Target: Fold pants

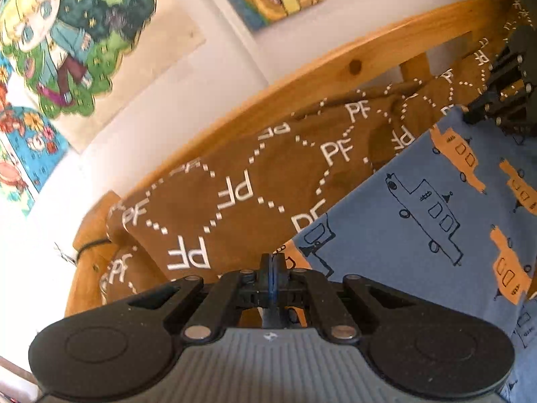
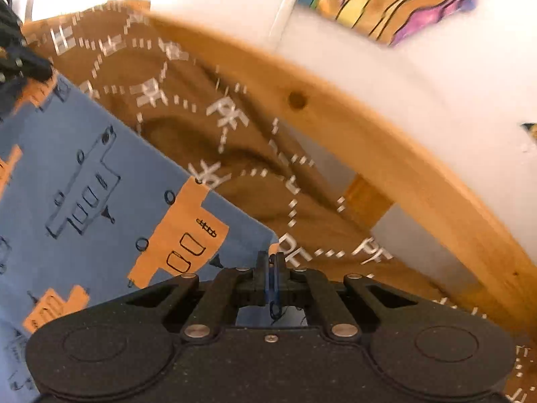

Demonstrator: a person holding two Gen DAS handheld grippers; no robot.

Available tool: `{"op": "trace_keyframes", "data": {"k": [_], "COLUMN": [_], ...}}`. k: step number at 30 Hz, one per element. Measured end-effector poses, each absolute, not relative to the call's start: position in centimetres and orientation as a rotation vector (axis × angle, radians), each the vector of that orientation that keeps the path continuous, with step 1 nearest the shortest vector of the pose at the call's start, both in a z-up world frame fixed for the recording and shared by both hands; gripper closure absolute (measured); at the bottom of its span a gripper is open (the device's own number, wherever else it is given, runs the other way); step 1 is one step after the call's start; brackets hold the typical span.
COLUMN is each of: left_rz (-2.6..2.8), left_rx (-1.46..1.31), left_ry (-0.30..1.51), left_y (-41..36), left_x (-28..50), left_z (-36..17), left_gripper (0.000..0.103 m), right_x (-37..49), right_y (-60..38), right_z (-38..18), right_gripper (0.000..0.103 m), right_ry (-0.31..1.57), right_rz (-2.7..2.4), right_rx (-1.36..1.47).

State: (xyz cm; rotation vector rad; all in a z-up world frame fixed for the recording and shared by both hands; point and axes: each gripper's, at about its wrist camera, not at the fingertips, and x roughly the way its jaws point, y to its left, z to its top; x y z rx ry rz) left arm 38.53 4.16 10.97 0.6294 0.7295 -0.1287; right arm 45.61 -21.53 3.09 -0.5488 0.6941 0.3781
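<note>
The pants [image 1: 436, 208] are blue with orange and outlined vehicle prints, and they lie stretched over a brown blanket. My left gripper [image 1: 272, 262] is shut on the near left corner of the pants' edge. At the upper right of the left wrist view, my right gripper [image 1: 470, 114] pinches the other corner. In the right wrist view the pants [image 2: 100, 174] fill the left side. My right gripper [image 2: 271, 260] is shut on their corner there. My left gripper [image 2: 45, 69] grips the far corner at the upper left.
The brown blanket [image 1: 235, 174] with white "PF" letters covers the bed beneath. A curved wooden bed rail [image 1: 335, 70] runs behind it, also seen as the rail [image 2: 386, 154]. Colourful pictures [image 1: 67, 40] hang on the white wall beyond.
</note>
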Motion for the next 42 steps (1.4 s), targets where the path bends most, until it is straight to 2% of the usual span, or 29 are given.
{"op": "trace_keyframes", "data": {"k": [2, 4, 5, 6, 7, 8, 9, 15, 18, 22, 23, 24, 25, 26, 27, 30, 42], "left_rz": [-0.141, -0.156, -0.165, -0.176, -0.184, -0.184, -0.196, -0.287, -0.295, -0.317, -0.295, -0.262, -0.241, -0.231, -0.235, -0.247, -0.234], "left_rx": [0.595, 0.564, 0.544, 0.523, 0.502, 0.478, 0.452, 0.378, 0.411, 0.471, 0.503, 0.529, 0.538, 0.533, 0.519, 0.561, 0.663], "left_ry": [0.745, 0.761, 0.771, 0.780, 0.794, 0.799, 0.804, 0.832, 0.857, 0.884, 0.904, 0.935, 0.963, 0.985, 0.993, 0.961, 0.734], "left_y": [4.6, 5.1, 5.5, 6.0, 6.4, 6.8, 7.3, 8.5, 7.8, 6.1, 5.5, 5.0, 4.8, 4.7, 4.6, 4.2, 3.8], "left_x": [38.9, 39.0, 39.2, 39.4, 39.6, 39.7, 39.7, 39.9, 40.1, 40.1, 40.2, 40.5, 40.7, 40.9, 41.0, 40.2, 32.9], "left_z": [11.0, 11.3, 11.5, 11.7, 12.0, 12.4, 12.8, 14.7, 14.5, 14.1, 13.7, 13.3, 12.9, 12.6, 12.5, 12.5, 15.3], "left_gripper": [0.102, 0.095, 0.088, 0.075, 0.066, 0.053, 0.048, 0.038, 0.034, 0.035, 0.042, 0.062, 0.074, 0.088, 0.093, 0.098, 0.099], "right_x": [46.1, 46.3, 46.3, 46.4, 46.5, 46.6, 46.7, 46.5, 47.1, 48.1, 48.1, 48.1, 48.2, 48.2, 48.3, 47.7, 38.6], "right_y": [-21.1, -21.2, -21.3, -21.5, -21.8, -22.1, -22.5, -22.9, -22.5, -21.8, -21.7, -21.7, -21.6, -21.7, -21.7, -21.9, -24.8], "right_z": [2.1, 1.8, 1.9, 1.9, 2.1, 2.2, 2.5, 3.0, 2.5, 1.2, 1.0, 0.9, 0.9, 0.9, 1.0, 1.4, 6.2], "right_gripper": [0.101, 0.100, 0.095, 0.084, 0.076, 0.060, 0.050, 0.041, 0.041, 0.046, 0.052, 0.061, 0.067, 0.080, 0.090, 0.100, 0.101], "right_ry": [0.712, 0.722, 0.719, 0.718, 0.718, 0.720, 0.713, 0.696, 0.734, 0.843, 0.847, 0.848, 0.852, 0.859, 0.861, 0.837, 0.600], "right_rz": [0.373, 0.379, 0.384, 0.391, 0.397, 0.401, 0.409, 0.469, 0.485, 0.505, 0.500, 0.496, 0.489, 0.483, 0.479, 0.482, 0.462], "right_rx": [-0.554, -0.536, -0.528, -0.518, -0.502, -0.483, -0.459, -0.415, -0.392, -0.372, -0.370, -0.368, -0.364, -0.358, -0.351, -0.341, -0.323]}}
